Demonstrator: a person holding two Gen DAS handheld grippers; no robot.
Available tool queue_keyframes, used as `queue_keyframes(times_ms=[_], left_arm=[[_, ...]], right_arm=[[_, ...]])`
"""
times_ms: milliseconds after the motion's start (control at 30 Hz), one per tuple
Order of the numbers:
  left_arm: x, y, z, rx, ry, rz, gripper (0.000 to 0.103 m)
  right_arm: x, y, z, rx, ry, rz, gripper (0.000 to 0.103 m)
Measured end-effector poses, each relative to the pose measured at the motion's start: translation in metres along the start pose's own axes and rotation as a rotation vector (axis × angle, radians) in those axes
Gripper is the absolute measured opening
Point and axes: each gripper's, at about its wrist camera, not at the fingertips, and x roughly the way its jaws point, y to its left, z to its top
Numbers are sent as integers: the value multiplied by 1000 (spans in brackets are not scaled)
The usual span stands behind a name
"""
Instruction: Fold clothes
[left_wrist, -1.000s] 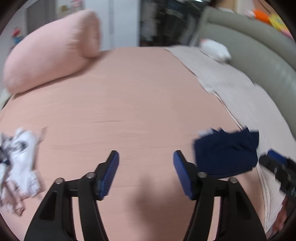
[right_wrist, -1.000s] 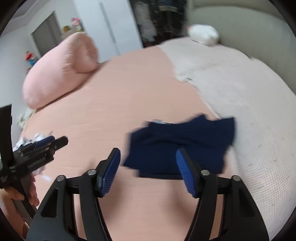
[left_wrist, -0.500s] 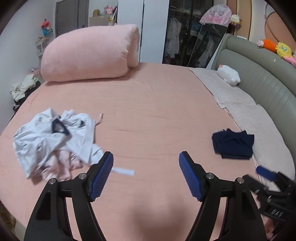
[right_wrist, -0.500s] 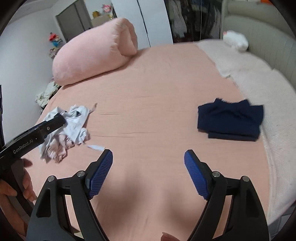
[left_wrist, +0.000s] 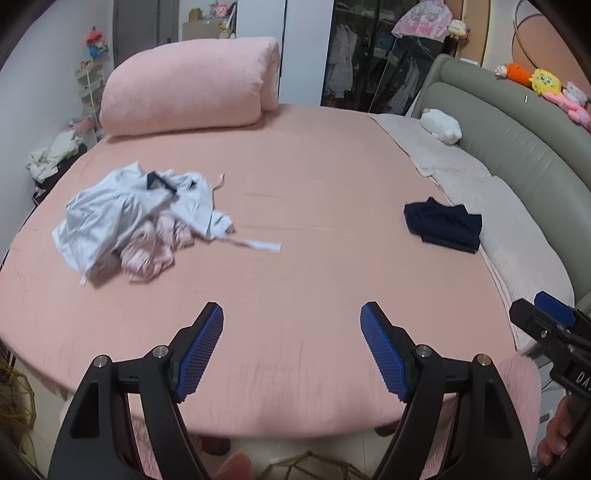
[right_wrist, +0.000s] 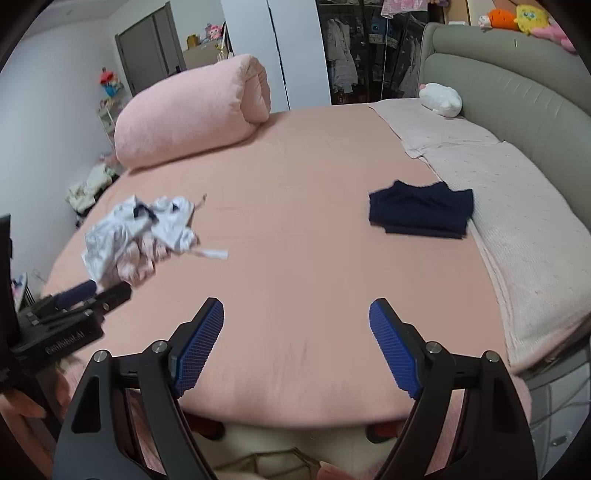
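A folded navy garment (left_wrist: 445, 226) lies at the right of the pink bed (left_wrist: 314, 206), against the pale blanket; it also shows in the right wrist view (right_wrist: 423, 210). A crumpled heap of white and pink clothes (left_wrist: 140, 218) lies at the left, also in the right wrist view (right_wrist: 138, 232). My left gripper (left_wrist: 291, 347) is open and empty above the bed's near edge. My right gripper (right_wrist: 297, 347) is open and empty too, held back over the near edge.
A rolled pink duvet (left_wrist: 192, 88) lies at the far side. A pale blanket (left_wrist: 491, 206) runs along the grey padded headboard (left_wrist: 517, 140), with a white plush toy (left_wrist: 443, 125) on it. A white strip (left_wrist: 258, 244) lies by the heap. Floor shows below the bed edge.
Both grippers have pulled back and up from the bed, away from the navy garment, which stays folded. The whole bed and the clothes heap have come into view.
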Motion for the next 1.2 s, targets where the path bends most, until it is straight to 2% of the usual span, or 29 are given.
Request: queue_keyframes(times_ms=[167, 300, 433, 1200], left_arm=[[-12, 6, -24, -30, 5, -10, 79], [-24, 9, -39, -73, -8, -26, 79], [-34, 8, -50, -70, -25, -20, 79], [-20, 1, -59, -61, 21, -34, 79]], right_arm=[[-11, 4, -31, -4, 19, -1, 83], [-19, 10, -45, -22, 19, -12, 83], [-26, 16, -58, -34, 24, -20, 83], [-19, 20, -63, -59, 42, -62, 86]])
